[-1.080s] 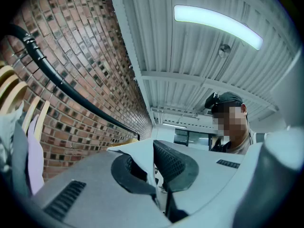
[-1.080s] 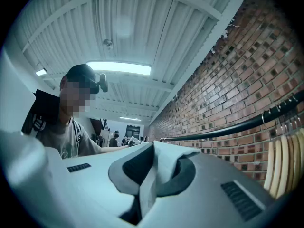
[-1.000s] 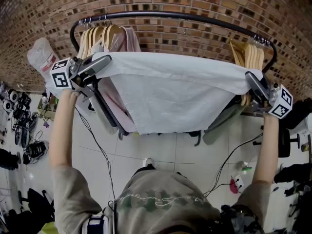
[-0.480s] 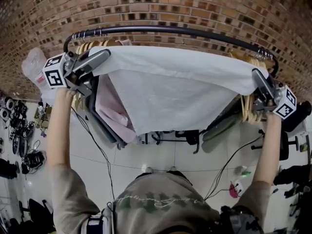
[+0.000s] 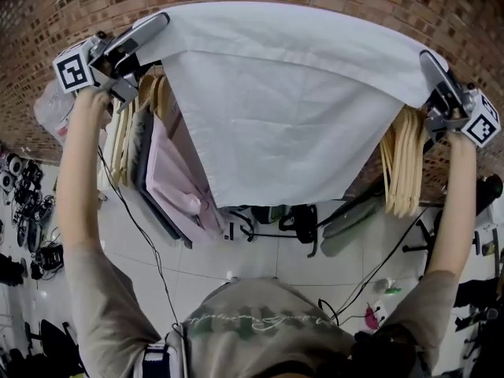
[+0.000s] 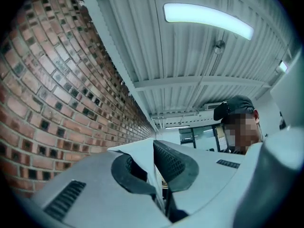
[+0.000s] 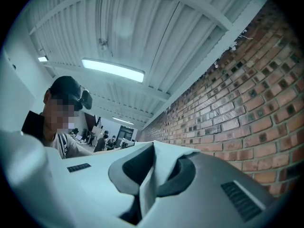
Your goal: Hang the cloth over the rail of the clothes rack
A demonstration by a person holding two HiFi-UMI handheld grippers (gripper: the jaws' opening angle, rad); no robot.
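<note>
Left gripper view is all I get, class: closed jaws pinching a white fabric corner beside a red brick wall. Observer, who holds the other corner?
Observer: The right gripper, jaws shut on the white fabric cloth's other corner.
Operator: How does the cloth lie?
Observer: Head view: stretched wide between the right gripper and the left gripper, its middle draping down.
Operator: What's beneath it?
Observer: Under its right side, pale wooden hangers; under its left, a pink garment.

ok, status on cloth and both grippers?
Left gripper shut on cloth, one corner; right gripper on the other. Cloth stretched between them, up high; rail hidden behind it. Hangers below both ends.
</note>
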